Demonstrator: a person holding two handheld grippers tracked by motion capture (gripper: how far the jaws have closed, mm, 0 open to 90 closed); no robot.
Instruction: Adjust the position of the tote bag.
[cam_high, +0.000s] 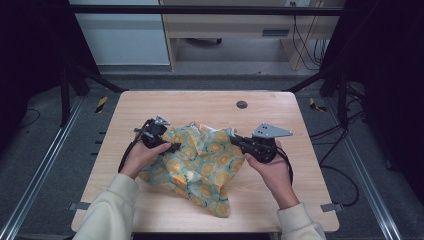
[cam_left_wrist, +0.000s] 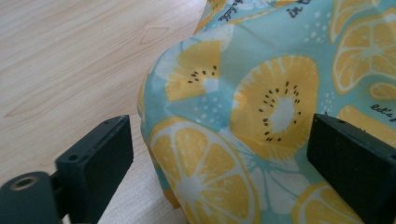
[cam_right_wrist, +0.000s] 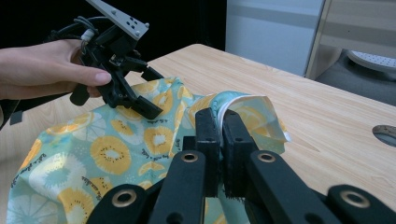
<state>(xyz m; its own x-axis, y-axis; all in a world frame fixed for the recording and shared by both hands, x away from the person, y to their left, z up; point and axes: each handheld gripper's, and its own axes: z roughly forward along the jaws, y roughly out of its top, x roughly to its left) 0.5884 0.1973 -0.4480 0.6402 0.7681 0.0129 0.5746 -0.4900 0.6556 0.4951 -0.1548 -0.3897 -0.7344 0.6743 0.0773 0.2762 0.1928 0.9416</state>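
Observation:
A teal cloth (cam_high: 202, 162) printed with yellow citrus and kiwi slices lies crumpled on the wooden table (cam_high: 210, 102). My right gripper (cam_high: 235, 139) is at the cloth's right edge, shut on a folded fold of the cloth (cam_right_wrist: 233, 105) that sticks up between its jaws. My left gripper (cam_high: 172, 146) is at the cloth's left side with its jaws open. In the left gripper view a raised hump of the cloth (cam_left_wrist: 233, 121) sits between the two black fingers (cam_left_wrist: 100, 161), which stand apart from it. The left gripper (cam_right_wrist: 140, 100) also shows in the right gripper view, hovering over the cloth.
A round dark hole (cam_high: 241, 104) is set in the table near its far edge. Bare wood lies beyond the cloth and to both sides. Metal frame rails (cam_high: 45, 165) run along the floor beside the table, with cables (cam_high: 345, 150) at the right.

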